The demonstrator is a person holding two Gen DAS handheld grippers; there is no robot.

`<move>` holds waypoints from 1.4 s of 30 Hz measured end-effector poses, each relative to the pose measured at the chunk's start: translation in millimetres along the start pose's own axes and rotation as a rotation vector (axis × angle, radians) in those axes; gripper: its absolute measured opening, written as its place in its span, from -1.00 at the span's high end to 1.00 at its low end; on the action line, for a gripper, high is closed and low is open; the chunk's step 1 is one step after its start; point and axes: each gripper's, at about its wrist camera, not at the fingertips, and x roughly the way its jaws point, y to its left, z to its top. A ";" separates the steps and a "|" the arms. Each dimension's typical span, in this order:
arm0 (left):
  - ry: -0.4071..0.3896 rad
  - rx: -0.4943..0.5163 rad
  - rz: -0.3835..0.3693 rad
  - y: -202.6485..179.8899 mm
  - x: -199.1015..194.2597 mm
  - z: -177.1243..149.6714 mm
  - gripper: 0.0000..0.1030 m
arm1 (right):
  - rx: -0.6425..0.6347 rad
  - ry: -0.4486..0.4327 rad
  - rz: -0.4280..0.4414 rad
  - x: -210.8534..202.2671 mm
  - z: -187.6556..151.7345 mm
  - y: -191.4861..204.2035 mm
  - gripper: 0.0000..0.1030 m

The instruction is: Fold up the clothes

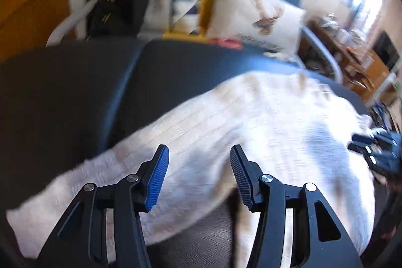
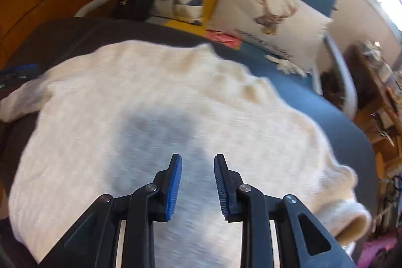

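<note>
Dark worktop [image 2: 62,34] in a living room, sofa with cushions [image 2: 271,16] at 12 o'clock. Cream sweater [image 2: 155,97] lies spread flat on it, one sleeve [image 1: 75,182] running out toward 8 o'clock in the left view. Left gripper [image 1: 198,175] jaws wide open, right gripper [image 2: 198,186] jaws open, narrower; both empty, above the knit. Left sits nearer that sleeve. Only the right view shows the other cuff [image 2: 351,225] at 4 o'clock.

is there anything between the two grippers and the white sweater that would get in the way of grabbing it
Nothing visible does. The white sweater lies spread on the dark surface, directly under both the left gripper and the right gripper. Both have their jaws open and empty, with only bare knit showing between them. The cushions sit well behind the sweater.
</note>
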 end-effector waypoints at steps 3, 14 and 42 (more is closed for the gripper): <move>0.016 -0.070 0.005 24.4 7.8 -15.2 -0.05 | -0.052 0.022 0.004 26.8 6.4 36.1 0.49; -0.174 0.113 0.377 38.6 32.3 4.8 -0.09 | 0.035 -0.002 0.018 87.8 80.5 55.2 0.50; -0.083 -0.150 0.254 198.3 -123.6 -130.2 -0.17 | -0.152 -0.004 0.203 -6.9 -82.1 206.8 0.47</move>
